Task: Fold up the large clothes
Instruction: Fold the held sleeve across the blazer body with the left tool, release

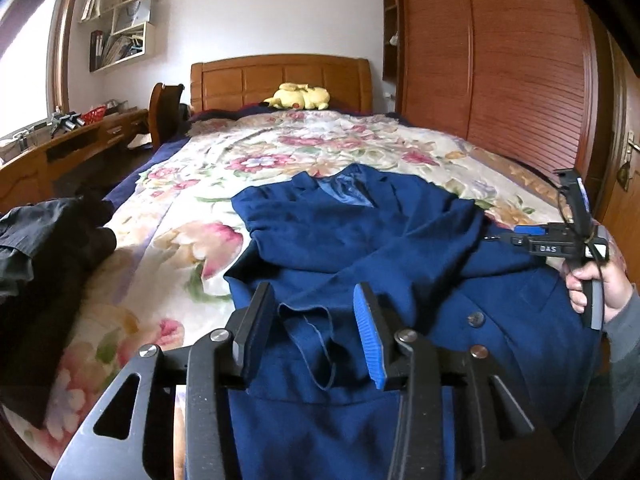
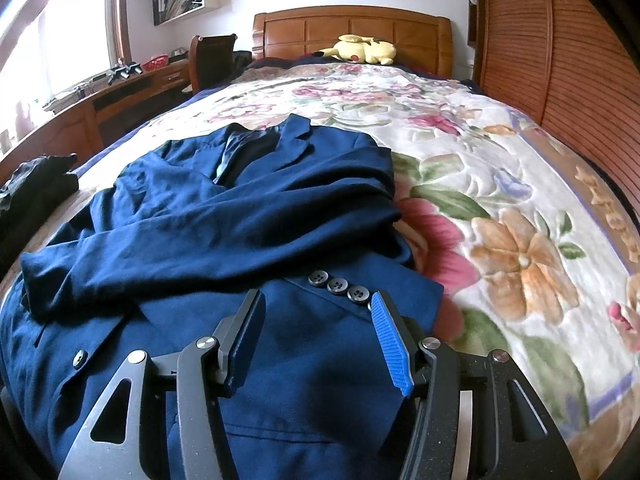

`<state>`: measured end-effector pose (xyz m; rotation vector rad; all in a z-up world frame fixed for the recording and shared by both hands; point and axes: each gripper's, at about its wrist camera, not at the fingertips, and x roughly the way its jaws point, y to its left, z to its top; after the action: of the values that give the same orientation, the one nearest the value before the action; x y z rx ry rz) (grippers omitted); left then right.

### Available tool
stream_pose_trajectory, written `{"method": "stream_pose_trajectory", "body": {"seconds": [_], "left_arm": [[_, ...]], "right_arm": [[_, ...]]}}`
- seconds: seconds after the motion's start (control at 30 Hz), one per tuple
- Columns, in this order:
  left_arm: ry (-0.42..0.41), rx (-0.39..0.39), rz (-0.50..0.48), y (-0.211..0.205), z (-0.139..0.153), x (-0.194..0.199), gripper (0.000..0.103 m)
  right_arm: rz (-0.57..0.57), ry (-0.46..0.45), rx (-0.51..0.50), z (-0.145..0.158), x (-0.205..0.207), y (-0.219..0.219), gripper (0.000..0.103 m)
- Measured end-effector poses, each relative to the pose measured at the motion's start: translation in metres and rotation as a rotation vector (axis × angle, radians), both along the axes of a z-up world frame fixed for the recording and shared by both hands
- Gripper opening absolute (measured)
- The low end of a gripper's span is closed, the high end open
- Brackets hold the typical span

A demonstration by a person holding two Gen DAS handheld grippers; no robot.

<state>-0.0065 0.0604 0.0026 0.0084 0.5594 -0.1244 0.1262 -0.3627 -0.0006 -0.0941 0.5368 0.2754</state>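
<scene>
A dark blue suit jacket [image 1: 360, 236] lies front-up on the flowered bedspread, both sleeves folded across its chest; it also shows in the right wrist view [image 2: 224, 216]. My left gripper [image 1: 314, 300] is open and empty, just above the jacket's lower left, with a sleeve cuff [image 1: 308, 324] lying between the fingers. My right gripper [image 2: 318, 304] is open and empty over the jacket's lower right part, just short of the three cuff buttons [image 2: 338, 286]. The right gripper also shows in the left wrist view [image 1: 496, 237], held by a hand at the jacket's right edge.
The flowered bedspread [image 2: 500, 184] covers the bed. A pile of black clothing [image 1: 44, 256] lies at the bed's left edge. A yellow plush toy [image 1: 300, 96] sits by the wooden headboard. A wooden desk [image 1: 60, 148] stands left, a wardrobe [image 1: 500, 60] right.
</scene>
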Motion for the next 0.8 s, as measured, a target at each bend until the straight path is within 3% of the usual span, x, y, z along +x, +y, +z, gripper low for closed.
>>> {"method": "stream_pose_trajectory", "body": {"seconds": [0.3,0.37,0.43,0.67,0.7,0.8], "left_arm": [[0.17,0.004,-0.004,0.008,-0.031,0.057,0.043],[0.21,0.013,-0.009,0.007,-0.039,0.067,0.048],[0.231,0.029,-0.008,0.005,-0.045,0.073,0.052],[0.308,0.018,-0.018,0.0,-0.059,0.079,0.052],[0.32,0.018,-0.026,-0.001,-0.061,0.079,0.049],[0.346,0.005,-0.065,-0.005,-0.065,0.078,0.028]], "right_arm": [[-0.002,0.002,-0.004,0.0,-0.001,0.002,0.057],[-0.003,0.005,-0.006,0.0,0.0,0.003,0.057],[-0.002,0.005,-0.011,0.0,0.0,0.003,0.057],[0.003,0.012,-0.007,-0.001,0.003,0.002,0.057],[0.003,0.012,-0.005,-0.001,0.003,0.002,0.057],[0.003,0.012,-0.006,-0.001,0.003,0.002,0.057]]}}
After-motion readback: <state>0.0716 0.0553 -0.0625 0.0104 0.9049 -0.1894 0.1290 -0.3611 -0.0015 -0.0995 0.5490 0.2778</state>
